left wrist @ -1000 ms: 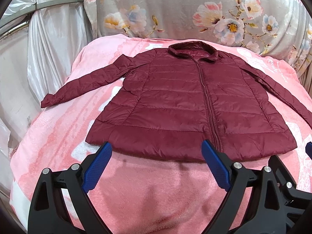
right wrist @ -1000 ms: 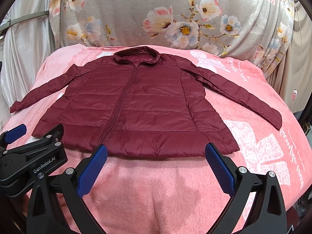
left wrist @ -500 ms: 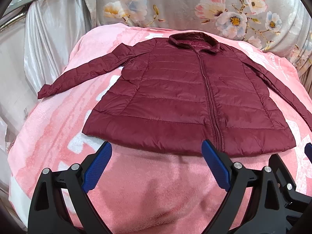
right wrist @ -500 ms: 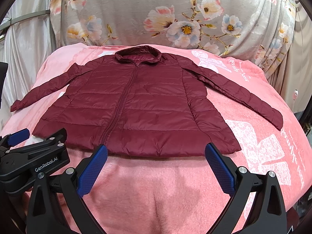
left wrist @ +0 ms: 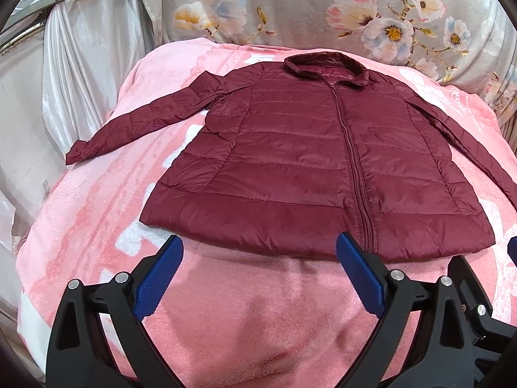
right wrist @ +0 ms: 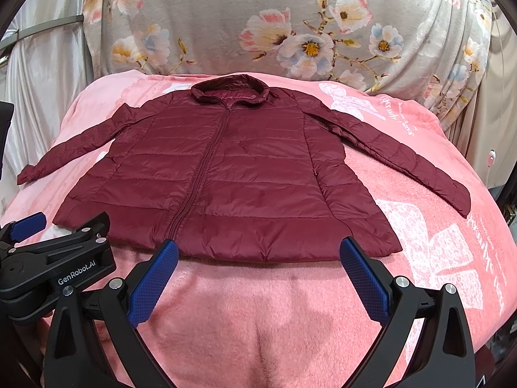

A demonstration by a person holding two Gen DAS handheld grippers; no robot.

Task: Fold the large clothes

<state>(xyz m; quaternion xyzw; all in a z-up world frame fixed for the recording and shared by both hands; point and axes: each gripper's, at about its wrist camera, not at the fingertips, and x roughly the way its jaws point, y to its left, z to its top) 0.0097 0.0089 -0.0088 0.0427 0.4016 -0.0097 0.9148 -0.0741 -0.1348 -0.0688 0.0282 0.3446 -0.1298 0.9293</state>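
- Flat on the pink blanket (left wrist: 226, 317) lies the maroon jacket (left wrist: 290, 168), zipped, sleeves spread out.
- Left gripper (left wrist: 258, 278): fingers wide apart, empty, near the hem.
- Right gripper (right wrist: 258, 281): fingers likewise apart, holding nothing.

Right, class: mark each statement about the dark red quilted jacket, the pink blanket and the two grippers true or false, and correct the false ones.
1. The dark red quilted jacket lies front up, zipped shut. True.
2. Both sleeves are folded across its chest. False: each sleeve is spread out to the side.
3. The left gripper is clamped on the hem. False: its jaws are open and it holds nothing.
4. The right gripper is open, near the hem. True.
5. The jacket rests on a pink fleece blanket. True.
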